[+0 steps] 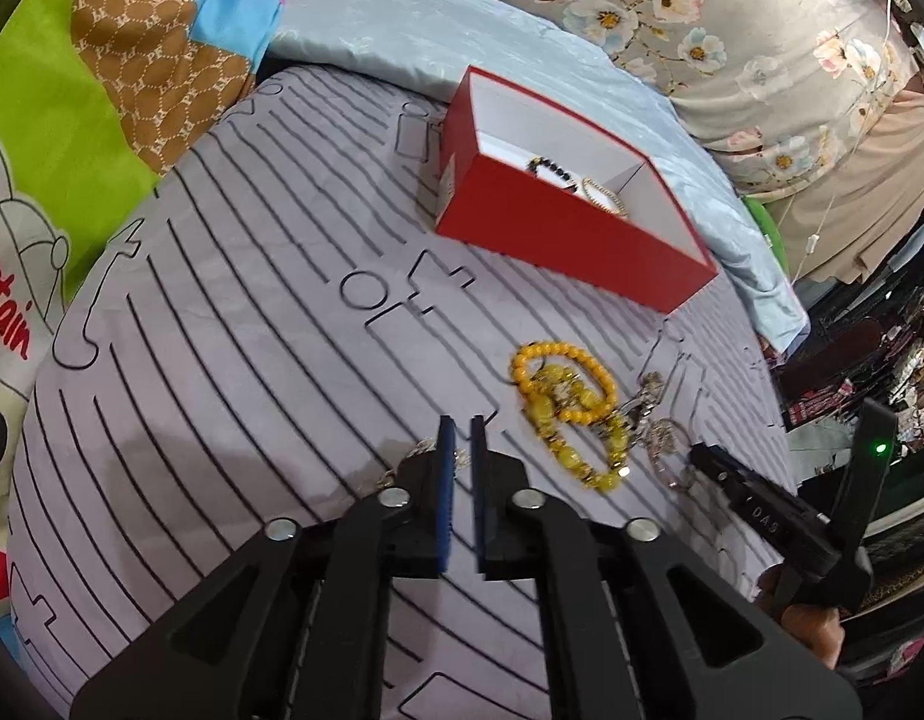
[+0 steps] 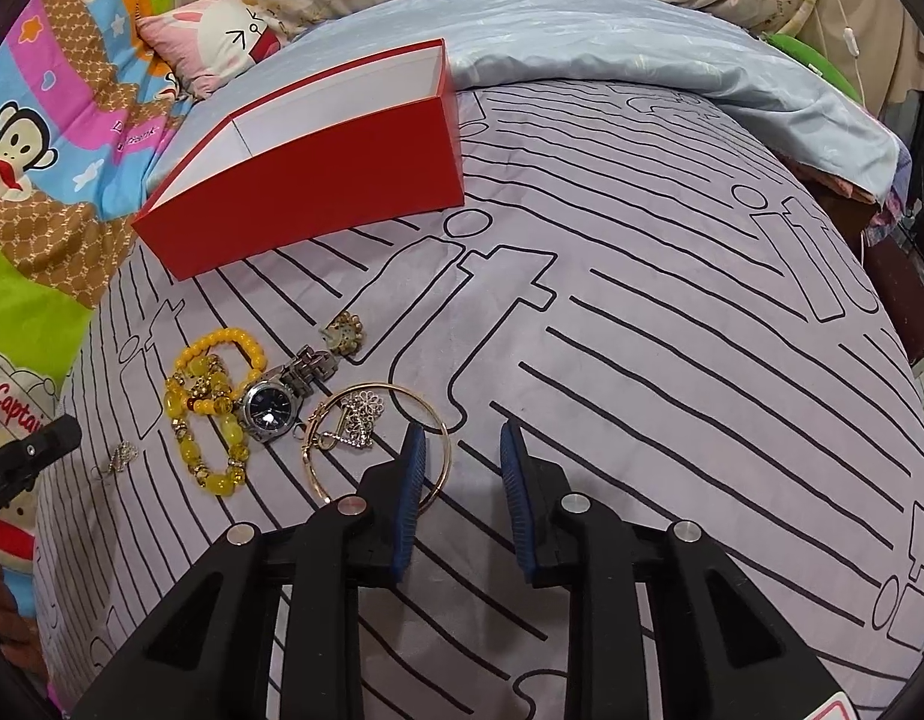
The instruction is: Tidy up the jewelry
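A bed was covered by a grey bedspread (image 2: 642,312) printed with black lines, and the jewelry lay loose on it in front of two hand-held grippers.

The right gripper (image 2: 462,438) pointed down at the bedspread with its blue pads apart. A thin gold bangle (image 2: 443,450) lay just to its left; the bangle's rim passed under the left finger, and no pad pressed on it. Inside the bangle's ring sat a silver flower-shaped piece (image 2: 361,417). Further left lay one steel wristwatch (image 2: 269,408) with a dark dial, and beyond its band a small pale cluster piece (image 2: 344,333). Left of the watch lay yellow bead bracelets (image 2: 213,402), overlapping; they looked like two or three, but the tangle made the count uncertain. One small silver trinket (image 2: 119,457) lay apart, nearest the left gripper.

The left gripper (image 1: 462,426) had its pads close together with a narrow gap, and nothing visibly caught between them. The silver trinket peeked out beside and behind its left finger; whether they touched could not be told.

One open red box (image 1: 558,228) with a white lining stood beyond the pile, well apart from both grippers. It held a dark bead bracelet (image 1: 549,167) and a gold bead bracelet (image 1: 603,193).
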`<move>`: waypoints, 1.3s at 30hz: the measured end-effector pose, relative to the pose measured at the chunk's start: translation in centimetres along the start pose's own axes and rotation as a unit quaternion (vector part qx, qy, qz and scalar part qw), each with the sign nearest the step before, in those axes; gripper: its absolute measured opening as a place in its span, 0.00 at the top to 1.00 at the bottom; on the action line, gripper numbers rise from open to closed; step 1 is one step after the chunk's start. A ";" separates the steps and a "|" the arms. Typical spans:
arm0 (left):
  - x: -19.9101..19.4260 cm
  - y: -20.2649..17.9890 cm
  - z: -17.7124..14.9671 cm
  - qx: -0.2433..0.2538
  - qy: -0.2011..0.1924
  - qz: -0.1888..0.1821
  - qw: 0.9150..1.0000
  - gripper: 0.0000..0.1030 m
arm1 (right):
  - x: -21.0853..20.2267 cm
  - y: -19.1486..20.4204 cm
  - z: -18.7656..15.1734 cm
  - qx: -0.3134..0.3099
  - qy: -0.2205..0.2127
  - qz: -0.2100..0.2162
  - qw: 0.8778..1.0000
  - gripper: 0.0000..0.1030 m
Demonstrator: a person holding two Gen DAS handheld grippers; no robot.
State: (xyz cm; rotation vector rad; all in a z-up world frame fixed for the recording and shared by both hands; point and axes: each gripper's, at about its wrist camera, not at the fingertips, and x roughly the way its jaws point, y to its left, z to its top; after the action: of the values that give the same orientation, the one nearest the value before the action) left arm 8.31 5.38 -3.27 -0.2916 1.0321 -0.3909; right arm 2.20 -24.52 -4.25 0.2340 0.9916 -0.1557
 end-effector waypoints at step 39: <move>0.8 -2.4 -1.9 0.076 -0.022 0.031 0.996 0.82 | 0.0 0.5 -0.1 -0.004 0.004 -0.003 1.000 0.99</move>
State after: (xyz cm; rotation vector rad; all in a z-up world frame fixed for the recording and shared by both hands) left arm 6.57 2.79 -3.88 -0.1313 0.9597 -0.4036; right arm 2.29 -24.00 -4.26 0.2247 1.0001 -0.1559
